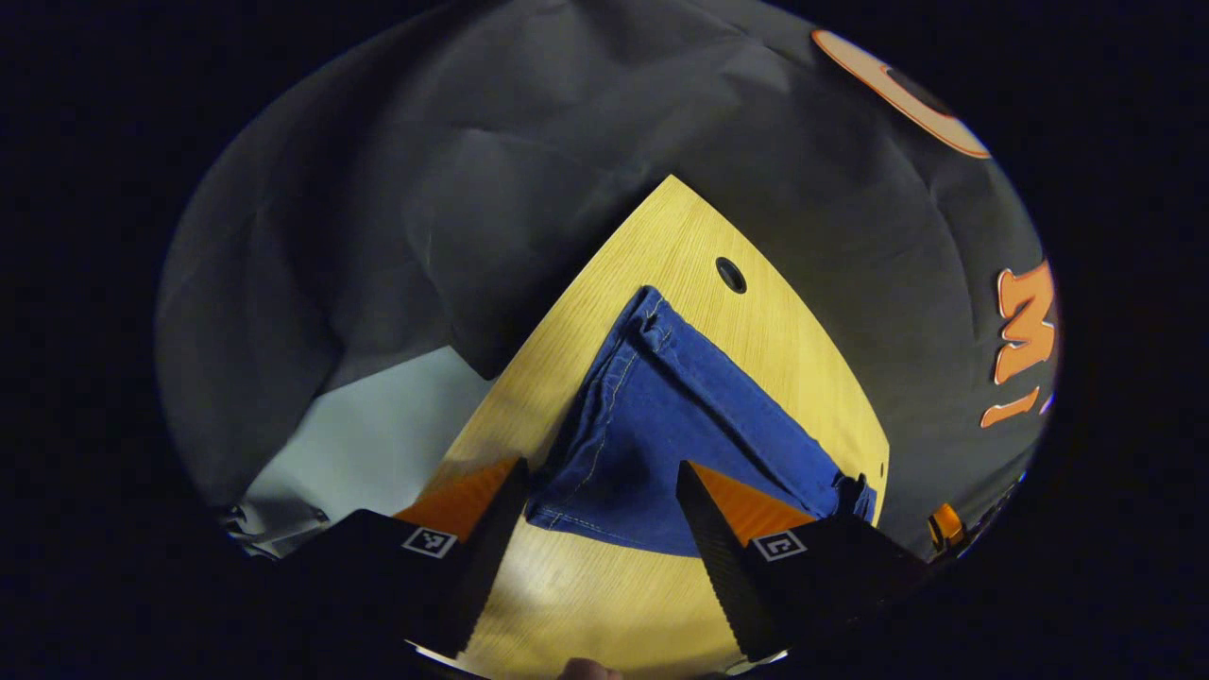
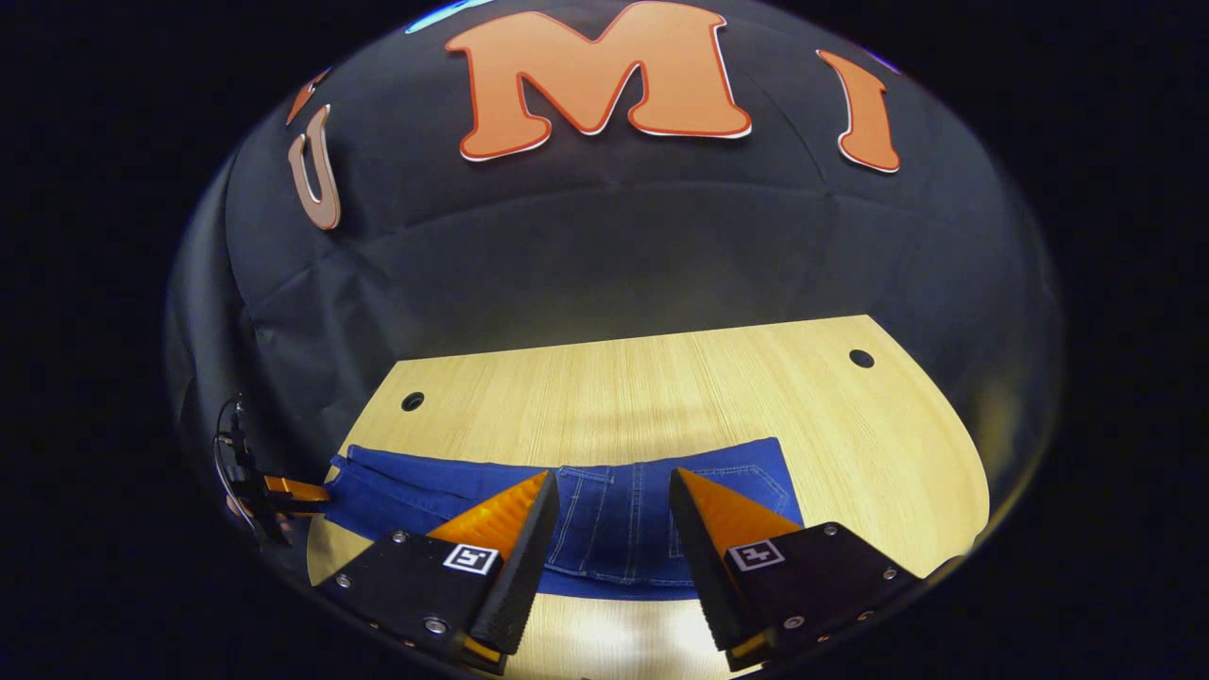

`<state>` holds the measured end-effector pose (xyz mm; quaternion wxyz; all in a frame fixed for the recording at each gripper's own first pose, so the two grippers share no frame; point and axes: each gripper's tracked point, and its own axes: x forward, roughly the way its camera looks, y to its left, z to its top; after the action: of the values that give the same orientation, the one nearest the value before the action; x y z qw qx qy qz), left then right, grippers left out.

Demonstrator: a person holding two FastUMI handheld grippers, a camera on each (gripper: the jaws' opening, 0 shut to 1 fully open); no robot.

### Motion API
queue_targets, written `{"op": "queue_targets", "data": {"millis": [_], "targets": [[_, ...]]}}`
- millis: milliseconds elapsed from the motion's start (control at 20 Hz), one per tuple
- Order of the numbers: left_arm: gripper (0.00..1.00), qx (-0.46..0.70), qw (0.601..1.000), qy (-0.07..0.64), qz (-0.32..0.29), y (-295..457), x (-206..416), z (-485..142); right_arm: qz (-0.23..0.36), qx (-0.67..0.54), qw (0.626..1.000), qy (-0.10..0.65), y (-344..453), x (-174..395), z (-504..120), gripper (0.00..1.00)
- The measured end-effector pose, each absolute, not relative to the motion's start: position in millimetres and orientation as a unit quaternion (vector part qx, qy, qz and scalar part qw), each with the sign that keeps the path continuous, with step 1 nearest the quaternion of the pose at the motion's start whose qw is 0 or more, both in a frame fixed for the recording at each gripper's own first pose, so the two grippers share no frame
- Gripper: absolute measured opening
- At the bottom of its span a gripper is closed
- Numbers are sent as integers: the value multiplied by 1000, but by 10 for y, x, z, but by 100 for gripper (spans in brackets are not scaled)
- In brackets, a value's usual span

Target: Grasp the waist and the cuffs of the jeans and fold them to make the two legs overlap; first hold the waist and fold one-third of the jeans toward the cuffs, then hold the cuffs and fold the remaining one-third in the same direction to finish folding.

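Both grippers, left (image 1: 601,491) and right (image 2: 612,499), hang wide open, holding nothing. The jeans (image 2: 604,524) lie flat on the desk (image 2: 661,397); pinching one layer could spoil the fold.

My left gripper (image 1: 602,482) is wide apart, both fingers (image 1: 482,501) pointing forward and down with nothing between them; it hangs in the air, touching nothing. My right gripper (image 2: 609,491) stands the same way, jaws spread, fingers (image 2: 727,519) level with each other and gripping nothing. From the right gripper view, my left gripper (image 2: 283,488) shows far off at the left edge, pointing inward toward the right. In the left gripper view, a bit of my right gripper (image 1: 945,524) peeks in at the right edge.
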<state>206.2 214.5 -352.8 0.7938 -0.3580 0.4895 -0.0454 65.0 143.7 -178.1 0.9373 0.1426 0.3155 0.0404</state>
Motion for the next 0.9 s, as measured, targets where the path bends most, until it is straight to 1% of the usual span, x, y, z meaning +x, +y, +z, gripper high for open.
{"op": "queue_targets", "data": {"millis": [50, 150, 200, 250, 300, 350, 400, 450, 500, 600, 650, 700, 850, 900], "targets": [[97, -374, 783, 495, -46, 2095, 2056, -3535, 39, 142, 937, 316, 1408, 639, -1776, 74], [98, -383, 782, 490, -48, 2068, 2060, -3523, 38, 138, 937, 319, 1388, 632, -1780, 74], [98, -404, 774, 484, -62, 1980, 2093, -3479, 39, 138, 937, 318, 1367, 623, -1774, 74], [97, -429, 755, 490, -75, 1860, 2069, -3473, 40, 139, 937, 318, 1348, 608, -1778, 74], [94, -449, 746, 487, -69, 1788, 2070, -3432, 41, 140, 937, 318, 1305, 587, -1779, 74], [89, -469, 736, 484, -68, 1698, 2101, -3424, 42, 142, 936, 319, 1271, 557, -1776, 74], [77, -477, 733, 481, -66, 1641, 2107, -3439, 40, 141, 937, 318, 1225, 540, -1768, 74], [74, -466, 741, 480, -55, 1651, 2143, -3507, 42, 140, 937, 317, 1181, 522, -1764, 74], [57, -444, 753, 483, -40, 1672, 2122, -3580, 40, 137, 938, 317, 1121, 504, -1776, 74], [23, -437, 765, 471, -47, 1654, 2124, -3496, 36, 134, 939, 315, 976, 474, -1764, 74], [23, -437, 774, 458, -28, 1806, 2067, -3422, 34, 134, 940, 312, 904, 474, -1749, 74], [8, -431, 778, 455, -33, 1703, 2147, -3368, 32, 134, 941, 308, 841, 474, -1719, 74], [9, -391, 810, 436, -37, 1663, 2139, -3075, 27, 140, 946, 290, 682, 515, -1624, 74], [9, -380, 819, 427, -40, 1638, 2156, -2956, 29, 142, 947, 285, 658, 522, -1596, 77]]}}
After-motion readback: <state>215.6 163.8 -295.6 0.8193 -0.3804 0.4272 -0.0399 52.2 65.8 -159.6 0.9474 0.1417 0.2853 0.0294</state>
